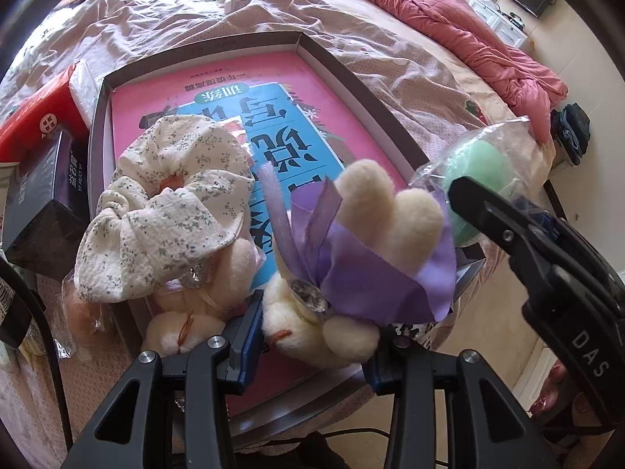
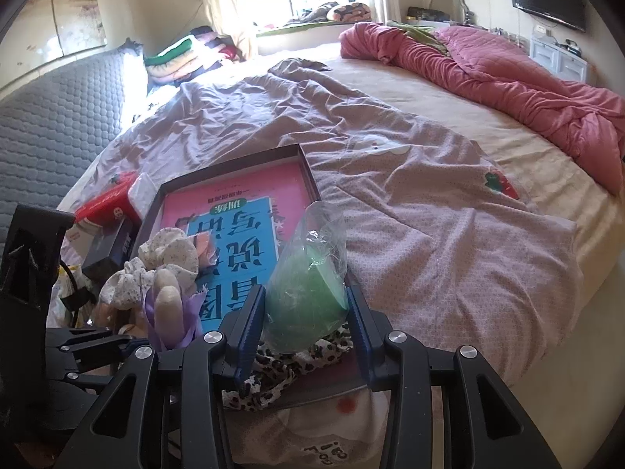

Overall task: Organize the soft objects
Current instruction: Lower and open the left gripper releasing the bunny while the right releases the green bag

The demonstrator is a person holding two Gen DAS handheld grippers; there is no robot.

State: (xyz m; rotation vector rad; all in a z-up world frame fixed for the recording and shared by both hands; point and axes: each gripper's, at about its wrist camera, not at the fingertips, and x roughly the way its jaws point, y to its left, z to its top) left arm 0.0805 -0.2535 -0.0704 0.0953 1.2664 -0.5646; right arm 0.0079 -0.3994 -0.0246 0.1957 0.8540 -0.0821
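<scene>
The left gripper (image 1: 312, 336) is clenched on a cream plush rabbit (image 1: 351, 273) wrapped in purple ribbon; its blue pads press the toy's body from both sides, and the ears stick out ahead of the jaws. The rabbit sits over the near edge of a shallow dark tray (image 1: 351, 78) that lies on the bed (image 1: 195, 19).

The right gripper (image 2: 304, 312) grasps a green sponge ball in a clear plastic bag (image 2: 308, 293), pinched between its two pads, with the crinkled bag top rising ahead of the jaws. In the left wrist view the same bagged ball (image 1: 480, 179) hangs to the right of the left jaws, over the tray's right rim.

Ahead of the left jaws and a little to the left, a floral scrunchie (image 1: 172, 203) already rests in the tray on a pink and blue book (image 1: 242, 117). A second cream plush toy (image 1: 195, 312) lies just left of the left jaws, at the tray's near edge, partly under the scrunchie. A leopard-print cloth (image 2: 289, 367) lies under the right jaws. A small bagged peach item (image 1: 86, 312) lies outside the tray, farther left.

My judgement is that the task is partly done: the scrunchie and one plush are gathered, two things are in hand over the tray and not yet set down, and the peach item looks left to collect.
</scene>
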